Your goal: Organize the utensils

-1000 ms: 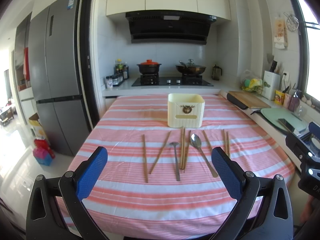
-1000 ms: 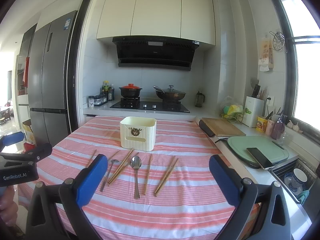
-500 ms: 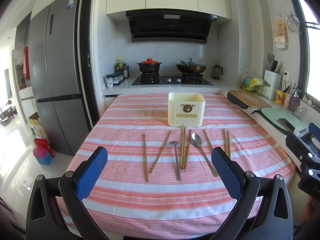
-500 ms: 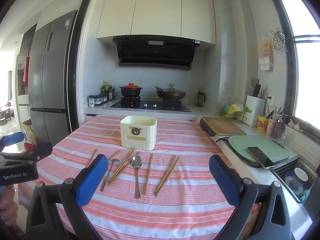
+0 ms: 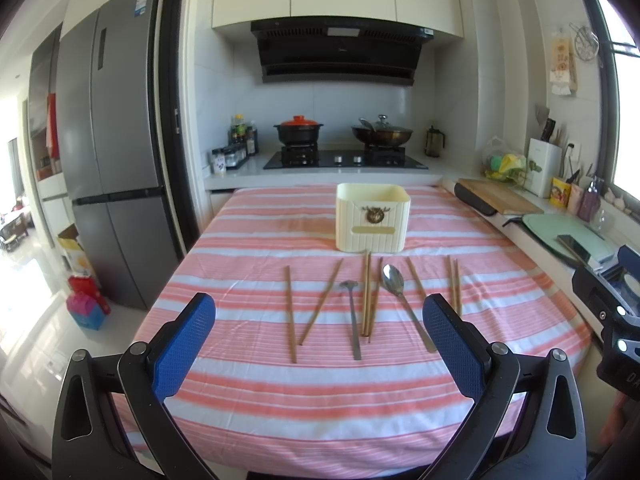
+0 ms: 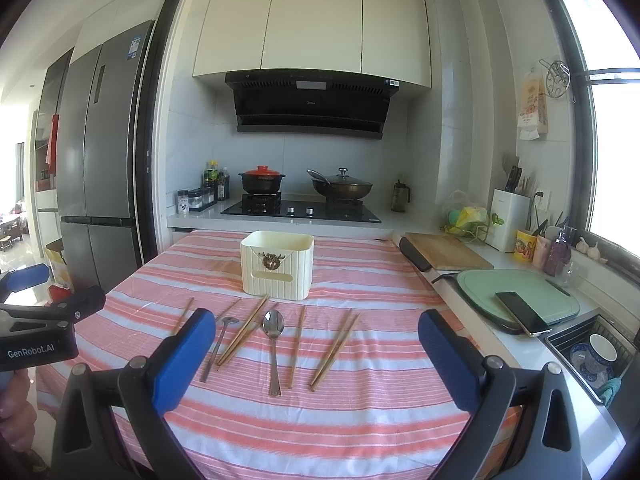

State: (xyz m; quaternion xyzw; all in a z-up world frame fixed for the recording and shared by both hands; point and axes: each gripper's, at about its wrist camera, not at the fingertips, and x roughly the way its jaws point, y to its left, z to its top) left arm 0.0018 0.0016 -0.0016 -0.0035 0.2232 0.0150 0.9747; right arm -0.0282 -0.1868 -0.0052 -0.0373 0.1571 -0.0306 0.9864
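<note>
We hold our left hand-held gripper [image 5: 319,322] and right hand-held gripper [image 6: 317,338] spread wide above the striped surface [image 5: 248,240], where chopsticks [image 5: 366,294] and a spoon [image 5: 402,300] lie before the cream utensil box [image 5: 373,217].

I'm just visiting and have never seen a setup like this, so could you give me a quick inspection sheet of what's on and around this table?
Surface: table with pink striped cloth, flat.
Job's things: cream holder upright; chopsticks, spoon and smaller metal utensil lie loose in front of it.
Clutter: nothing seen on the cloth.
Grippers: left gripper and right gripper both open, holding nothing.
Cables: nothing seen.
Surroundings: fridge, stove with pots, phone on green board.
</note>
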